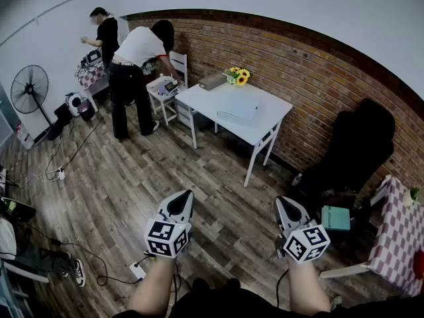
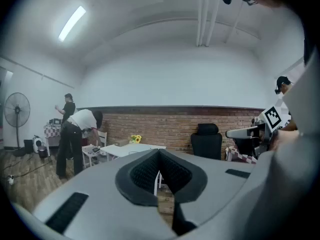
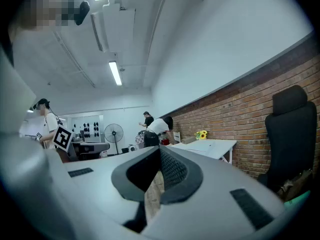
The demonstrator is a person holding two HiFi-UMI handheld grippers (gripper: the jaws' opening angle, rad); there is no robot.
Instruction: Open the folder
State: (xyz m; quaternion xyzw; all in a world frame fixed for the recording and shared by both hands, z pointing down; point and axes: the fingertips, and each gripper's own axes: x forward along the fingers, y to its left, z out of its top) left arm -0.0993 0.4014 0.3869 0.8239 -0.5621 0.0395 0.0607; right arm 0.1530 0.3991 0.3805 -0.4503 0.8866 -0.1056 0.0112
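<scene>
A pale folder (image 1: 238, 109) lies flat on the white table (image 1: 271, 101) by the brick wall, far ahead of both grippers. My left gripper (image 1: 180, 205) is held level over the wooden floor at the lower middle, shut with nothing in it. My right gripper (image 1: 286, 211) sits beside it to the right, also shut and empty. In the left gripper view the shut left gripper (image 2: 159, 154) points toward the table (image 2: 131, 149). In the right gripper view the shut right gripper (image 3: 161, 151) points along the wall, with the table (image 3: 210, 147) ahead on the right.
Yellow flowers (image 1: 238, 76) and a box (image 1: 212, 81) stand at the table's back. Two people (image 1: 136, 71) work at the far left near a white chair (image 1: 165, 88). A black office chair (image 1: 358, 151), a checked table (image 1: 397, 234), a fan (image 1: 30, 88) and floor cables (image 1: 66, 158) surround the open floor.
</scene>
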